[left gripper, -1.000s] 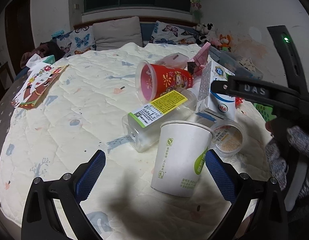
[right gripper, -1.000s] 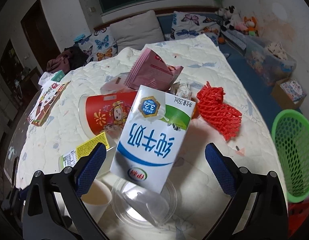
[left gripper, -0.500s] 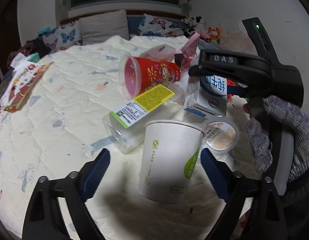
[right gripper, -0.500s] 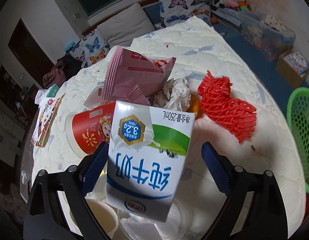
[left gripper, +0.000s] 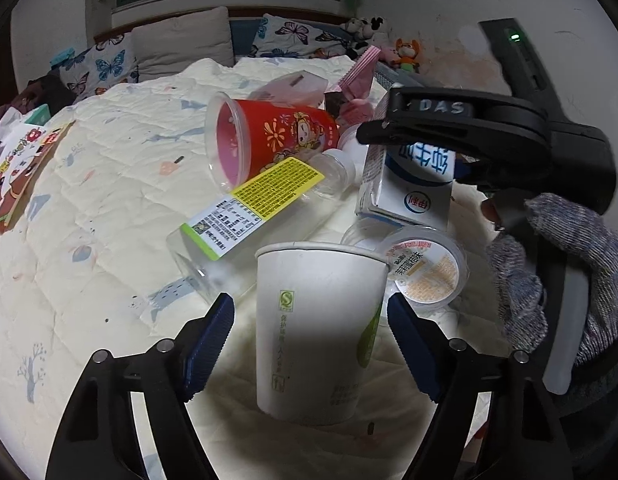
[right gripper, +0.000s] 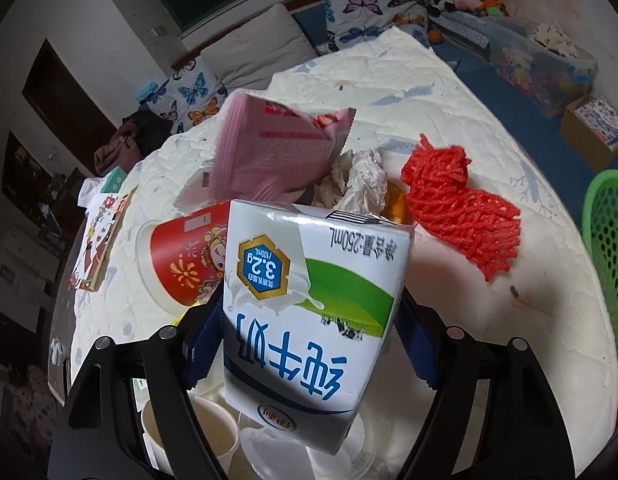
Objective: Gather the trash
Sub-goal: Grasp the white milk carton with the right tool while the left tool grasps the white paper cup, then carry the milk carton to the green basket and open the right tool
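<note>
Quilted tabletop (left gripper: pixel 109 200) spread beneath and ahead of both pairs of jaws, strewn with trash. Green mesh basket (right gripper: pixel 613 260) off the tabletop's edge, well to the right of the right gripper (right gripper: pixel 311 304).

Between the right jaws: milk carton (right gripper: pixel 309 300), tilted, print upside down. Closing on it, blue pads just at its sides; cannot tell whether already pressing, since the carton hides the pad faces. Held from behind by a gloved hand (left gripper: pixel 569 260).

Between the jaws of the left gripper (left gripper: pixel 309 304): white paper cup (left gripper: pixel 317 320), upright on the tabletop. Closing in, not yet clamped; right pad at the cup's wall, left pad a gap away.

Just beyond the left jaws: clear plastic bottle (left gripper: pixel 249 216) lying on its side, yellow label up. Past it, red printed cup (left gripper: pixel 277 140) tipped over, mouth towards the left.

Ahead of the right jaws, behind the carton: pink wrapper (right gripper: pixel 269 148) propped over the heap. Ahead and to the right: red foam net (right gripper: pixel 457 208), flat on the tabletop, apart from the carton.

Just right of the left jaws, beside the paper cup: small sealed tub (left gripper: pixel 425 272). Between wrapper and net: crumpled tissue (right gripper: pixel 361 184).
</note>
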{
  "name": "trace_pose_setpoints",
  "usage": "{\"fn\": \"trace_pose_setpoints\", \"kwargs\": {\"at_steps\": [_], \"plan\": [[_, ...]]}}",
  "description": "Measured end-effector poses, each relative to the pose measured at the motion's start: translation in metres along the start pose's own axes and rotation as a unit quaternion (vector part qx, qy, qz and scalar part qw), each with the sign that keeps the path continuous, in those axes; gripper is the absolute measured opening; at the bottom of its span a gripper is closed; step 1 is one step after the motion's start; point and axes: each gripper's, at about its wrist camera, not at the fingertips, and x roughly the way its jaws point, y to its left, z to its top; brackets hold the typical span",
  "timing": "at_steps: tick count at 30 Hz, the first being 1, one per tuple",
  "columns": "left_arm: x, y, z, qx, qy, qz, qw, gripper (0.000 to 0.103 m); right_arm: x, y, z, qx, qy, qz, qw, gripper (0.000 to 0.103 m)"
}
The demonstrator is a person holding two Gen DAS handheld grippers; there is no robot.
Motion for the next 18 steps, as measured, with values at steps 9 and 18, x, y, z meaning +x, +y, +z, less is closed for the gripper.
{"fn": "trace_pose_setpoints", "kwargs": {"at_steps": [9,18], "plan": [[0.012,0.002,0.003,-0.006,0.014,-0.028,0.9995,0.067,-0.033,-0.003,-0.006,-0.018,-0.02,0.01,1.0,0.077],[-0.002,-0.003,0.002,-0.001,0.003,-0.026,0.9997,0.064,-0.075,-0.022,-0.012,-0.015,-0.048,0.027,0.998,0.077]]}}
